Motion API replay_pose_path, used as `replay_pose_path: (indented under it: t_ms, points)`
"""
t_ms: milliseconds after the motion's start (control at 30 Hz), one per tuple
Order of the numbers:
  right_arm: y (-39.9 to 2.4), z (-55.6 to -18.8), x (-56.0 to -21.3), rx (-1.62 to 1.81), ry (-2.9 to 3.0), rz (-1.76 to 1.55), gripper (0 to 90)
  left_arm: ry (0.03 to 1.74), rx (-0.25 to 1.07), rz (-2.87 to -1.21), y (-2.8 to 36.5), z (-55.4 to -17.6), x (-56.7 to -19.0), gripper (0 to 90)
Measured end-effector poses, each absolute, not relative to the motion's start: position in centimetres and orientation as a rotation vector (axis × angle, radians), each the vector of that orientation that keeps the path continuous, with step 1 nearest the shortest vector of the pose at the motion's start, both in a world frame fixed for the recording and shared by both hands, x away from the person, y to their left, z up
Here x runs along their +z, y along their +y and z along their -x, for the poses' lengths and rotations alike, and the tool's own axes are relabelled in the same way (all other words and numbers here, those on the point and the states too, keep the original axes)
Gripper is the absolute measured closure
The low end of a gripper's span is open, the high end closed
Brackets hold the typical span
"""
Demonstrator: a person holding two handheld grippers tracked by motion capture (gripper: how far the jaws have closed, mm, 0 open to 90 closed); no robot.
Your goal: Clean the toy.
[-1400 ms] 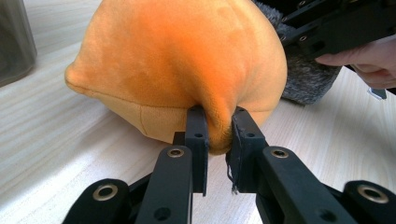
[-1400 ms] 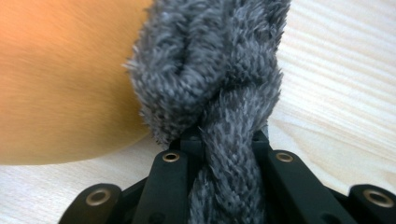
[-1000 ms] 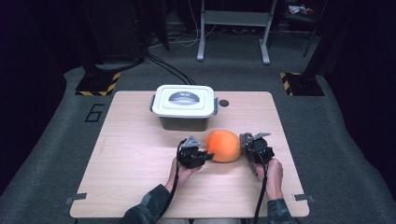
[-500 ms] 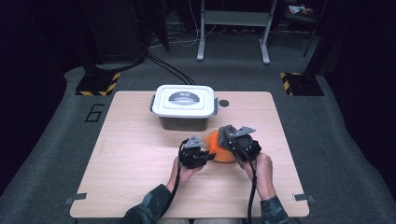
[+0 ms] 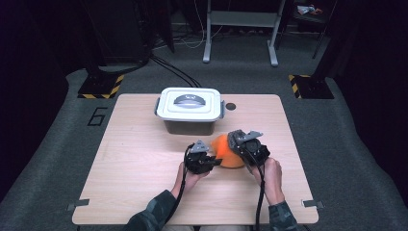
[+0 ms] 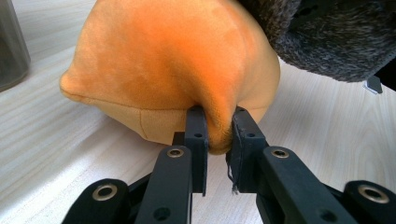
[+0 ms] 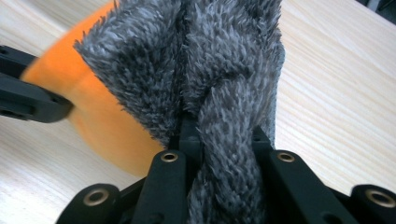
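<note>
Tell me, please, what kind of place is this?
Probably a lab or studio for recording handling tasks: a single wooden table on grey carpet, hazard-striped stand bases, floor cables, and dark surroundings.

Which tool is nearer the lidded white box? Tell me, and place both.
Left. The left tool sits just in front of the white box, shut on the orange plush. The right tool is off toward the box's right front corner, shut on grey fur.

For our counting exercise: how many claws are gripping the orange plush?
2. The left claw pinches the orange plush at its fold; the right claw clamps its grey furry part.
</note>
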State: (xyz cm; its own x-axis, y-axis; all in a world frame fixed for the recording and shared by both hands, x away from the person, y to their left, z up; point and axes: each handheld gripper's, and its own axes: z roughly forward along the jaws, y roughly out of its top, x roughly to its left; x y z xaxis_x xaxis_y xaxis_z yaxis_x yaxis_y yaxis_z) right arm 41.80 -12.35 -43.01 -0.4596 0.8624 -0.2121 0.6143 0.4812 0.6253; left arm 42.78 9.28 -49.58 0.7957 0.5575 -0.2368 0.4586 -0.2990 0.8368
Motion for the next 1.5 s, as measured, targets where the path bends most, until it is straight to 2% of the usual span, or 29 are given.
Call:
replay_pose_path:
  t_ms: [367, 800, 900, 1067, 1267, 1433, 1500]
  points:
    - [-15.6, -43.1, -45.4, 0.620, 2.193, -1.343, 75.4, 0.771, 0.114, -1.939, 9.3, -42.9, -49.7, 79.4]
    - [-17.5, -44.3, -49.0, 0.547, 2.226, -1.473, 75.0, 0.772, 0.113, -1.938, 9.5, -43.0, -49.7, 79.3]
    - [-17.9, -43.9, -48.4, 0.572, 2.195, -1.484, 75.0, 0.766, 0.113, -1.940, 9.5, -43.0, -49.6, 79.3]
    - [-18.0, -42.5, -45.4, 0.635, 2.139, -1.438, 75.0, 0.764, 0.116, -1.937, 9.5, -42.9, -49.6, 79.3]
    - [-15.7, -41.1, -42.0, 0.743, 2.154, -1.317, 75.0, 0.761, 0.120, -1.939, 9.4, -42.9, -49.5, 79.3]
    - [-13.0, -41.8, -42.6, 0.698, 2.245, -1.258, 75.0, 0.759, 0.132, -1.941, 9.5, -42.9, -49.5, 78.0]
    - [-12.8, -42.2, -43.1, 0.694, 2.236, -1.254, 75.1, 0.754, 0.147, -1.940, 9.6, -42.8, -49.5, 74.2]
